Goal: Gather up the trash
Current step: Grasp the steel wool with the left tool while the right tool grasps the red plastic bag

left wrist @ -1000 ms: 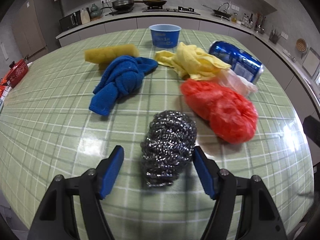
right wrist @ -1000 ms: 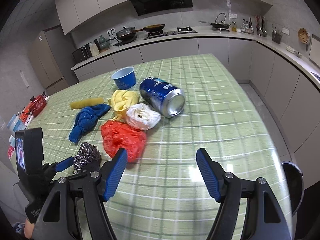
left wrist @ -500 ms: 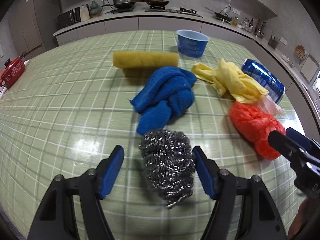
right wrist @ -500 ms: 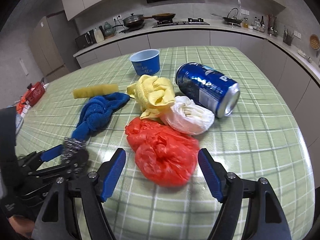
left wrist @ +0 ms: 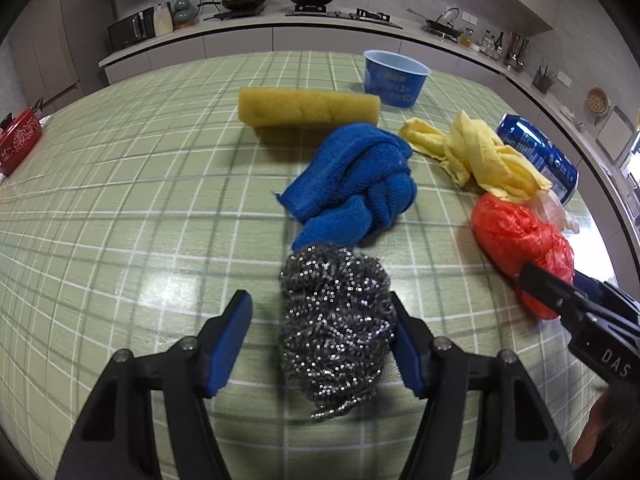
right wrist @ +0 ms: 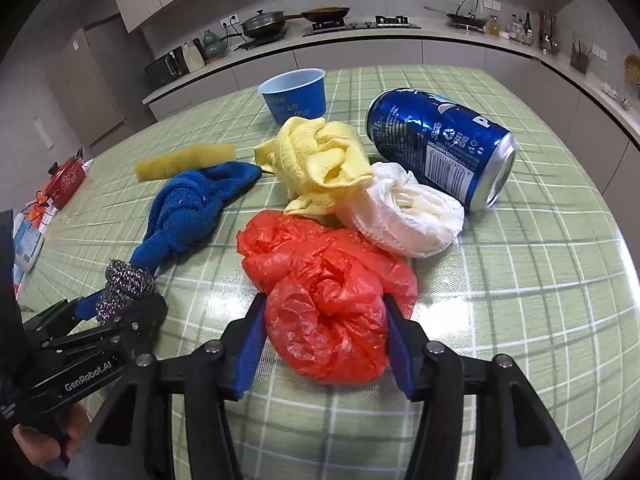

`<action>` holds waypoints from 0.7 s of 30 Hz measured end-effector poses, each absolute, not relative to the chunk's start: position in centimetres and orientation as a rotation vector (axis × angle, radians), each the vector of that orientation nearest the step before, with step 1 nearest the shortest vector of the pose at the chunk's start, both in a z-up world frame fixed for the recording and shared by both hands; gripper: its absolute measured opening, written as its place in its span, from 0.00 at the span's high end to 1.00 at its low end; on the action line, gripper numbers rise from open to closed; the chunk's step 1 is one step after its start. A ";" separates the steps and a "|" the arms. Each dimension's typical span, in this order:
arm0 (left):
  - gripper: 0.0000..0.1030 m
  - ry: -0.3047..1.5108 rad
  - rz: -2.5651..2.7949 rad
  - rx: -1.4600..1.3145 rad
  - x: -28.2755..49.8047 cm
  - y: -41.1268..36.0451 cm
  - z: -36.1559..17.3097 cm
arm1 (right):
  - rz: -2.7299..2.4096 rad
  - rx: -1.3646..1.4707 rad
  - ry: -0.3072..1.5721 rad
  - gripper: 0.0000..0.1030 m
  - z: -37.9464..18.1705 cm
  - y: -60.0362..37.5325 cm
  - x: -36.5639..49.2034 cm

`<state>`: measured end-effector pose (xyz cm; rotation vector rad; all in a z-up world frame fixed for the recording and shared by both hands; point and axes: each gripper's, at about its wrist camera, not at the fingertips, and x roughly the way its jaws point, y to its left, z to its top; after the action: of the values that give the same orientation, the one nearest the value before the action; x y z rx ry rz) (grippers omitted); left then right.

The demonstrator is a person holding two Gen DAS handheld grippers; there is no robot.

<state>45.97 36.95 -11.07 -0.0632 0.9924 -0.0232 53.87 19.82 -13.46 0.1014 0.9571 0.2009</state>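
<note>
Between the right gripper (right wrist: 324, 344)'s blue pads sits the red plastic bag (right wrist: 324, 304), bunched on the green checked tablecloth (right wrist: 520, 320); the jaws stand wide and bracket it, both pads at or nearly at the film, with no squeeze showing, so nothing is yet held. Just behind the red bag lies a white plastic bag (right wrist: 408, 216), and beyond that a blue can (right wrist: 436, 140) on its side; a yellow cloth (right wrist: 320, 160) touches the white bag's far-left edge. Left of the red bag, the left gripper (left wrist: 320, 344) straddles a steel-wool scourer (left wrist: 336, 324), its right pad against the wire and its left pad well clear, open too and gripping nothing. A knotted blue cloth (left wrist: 356, 184) lies right behind the scourer, with a yellow sponge roll (left wrist: 308, 108) and a blue cup (left wrist: 396, 76) farther off. The likely trouble is thin, slippery film: a close on the bag's loose folds could pinch only a flap, and the bundle might unfurl or slide free on lifting (a grip through the thick middle looks safer). Its rear edge lies close to the white bag, which could drag along. The scourer is probably no trash at all, so lifting it would sort wrongly.
</note>
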 end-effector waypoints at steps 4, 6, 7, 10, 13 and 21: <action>0.45 0.986 -0.037 -0.082 46.3 37.2 -11.0 | 0.202 0.119 0.949 0.58 -13.3 19.6 53.4; 0.51 0.983 -0.040 -0.083 46.3 37.2 -11.0 | 0.202 0.121 0.948 0.61 -13.2 19.6 53.0; 0.52 0.982 -0.038 -0.087 46.2 37.3 -11.0 | 0.203 0.123 0.947 0.63 -13.1 19.6 52.9; 0.55 0.979 -0.037 -0.105 45.8 37.5 -10.9 | 0.208 0.141 0.937 0.67 -12.8 19.4 52.4; 0.56 0.976 -0.036 -0.121 45.3 37.7 -10.9 | 0.216 0.149 0.924 0.67 -12.2 19.2 51.7; 0.57 0.922 -0.026 -0.141 43.9 37.8 -9.1 | 0.232 0.169 0.881 0.68 -10.3 18.5 50.3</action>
<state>43.85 37.84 -9.13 -0.1413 0.9216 -0.0256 50.27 18.51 -10.33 0.1693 0.8813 0.2315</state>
